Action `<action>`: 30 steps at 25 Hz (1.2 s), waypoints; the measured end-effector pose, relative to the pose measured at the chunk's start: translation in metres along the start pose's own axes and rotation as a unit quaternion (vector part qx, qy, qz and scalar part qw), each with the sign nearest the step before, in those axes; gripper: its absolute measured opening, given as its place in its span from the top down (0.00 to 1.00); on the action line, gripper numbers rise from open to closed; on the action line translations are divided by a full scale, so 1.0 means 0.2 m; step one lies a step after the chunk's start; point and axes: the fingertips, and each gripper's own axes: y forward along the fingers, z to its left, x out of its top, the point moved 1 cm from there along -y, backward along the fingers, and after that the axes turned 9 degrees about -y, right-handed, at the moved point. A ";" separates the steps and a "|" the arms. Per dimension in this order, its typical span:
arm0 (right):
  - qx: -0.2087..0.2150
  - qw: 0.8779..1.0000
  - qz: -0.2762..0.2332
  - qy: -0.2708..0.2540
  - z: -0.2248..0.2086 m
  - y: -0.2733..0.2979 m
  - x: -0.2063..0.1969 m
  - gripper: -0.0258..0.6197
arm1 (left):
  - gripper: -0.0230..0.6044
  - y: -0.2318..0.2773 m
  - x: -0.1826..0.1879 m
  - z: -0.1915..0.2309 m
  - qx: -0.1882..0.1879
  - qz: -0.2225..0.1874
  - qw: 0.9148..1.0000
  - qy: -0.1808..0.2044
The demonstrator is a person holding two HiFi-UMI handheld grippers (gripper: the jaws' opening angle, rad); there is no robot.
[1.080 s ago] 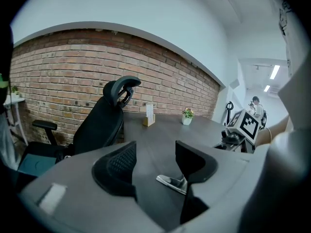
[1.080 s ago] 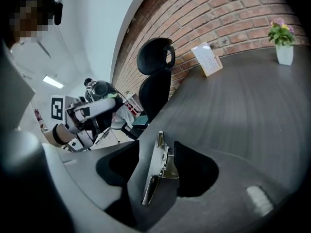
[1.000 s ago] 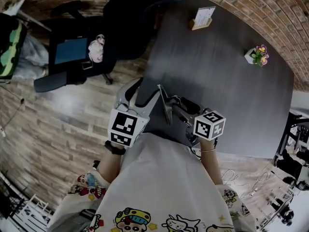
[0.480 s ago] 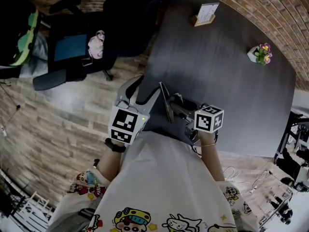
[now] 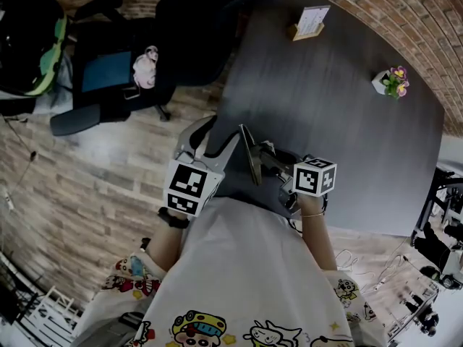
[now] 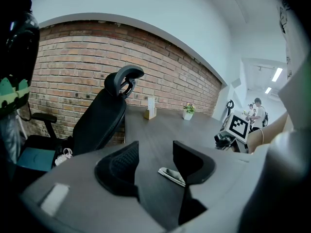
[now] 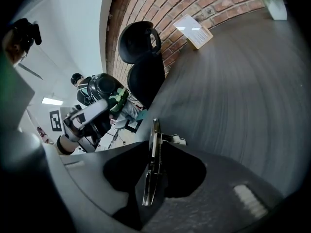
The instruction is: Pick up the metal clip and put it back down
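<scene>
The metal clip point(image 5: 250, 154) is a thin silver strip standing on edge over the near part of the dark table point(image 5: 347, 121). In the right gripper view the clip point(image 7: 154, 149) runs straight out between the two dark pads. My right gripper point(image 7: 154, 171) is closing on it, and both pads touch its sides. My left gripper point(image 5: 211, 142) hovers just left of the clip at the table's edge. Its jaws are closing slightly, and nothing is between them. From the left gripper view the clip point(image 6: 171, 174) shows beyond the open pads of the left gripper point(image 6: 154, 164).
A black office chair point(image 5: 210, 20) stands against the table's far left side, and a second chair point(image 5: 108, 78) is farther left on the wood floor. A card in a wooden stand point(image 5: 309, 22) and a small flower pot point(image 5: 389, 82) sit on the far part of the table.
The right gripper's jaws have drawn in against the clip, which stays on edge in the same spot. The left gripper has barely moved.
</scene>
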 end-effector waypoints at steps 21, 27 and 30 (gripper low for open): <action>-0.005 0.998 -0.036 -0.058 0.10 -0.10 0.13 0.83 | 0.72 -0.05 0.07 -0.02 0.005 -0.021 1.000 0.018; -0.018 0.993 -0.078 -0.083 0.16 -0.20 0.22 0.83 | 0.76 -0.11 0.13 -0.06 -0.001 -0.041 0.999 0.029; -0.026 0.990 -0.103 -0.098 0.20 -0.27 0.27 0.83 | 0.77 -0.14 0.17 -0.09 -0.005 -0.053 0.998 0.036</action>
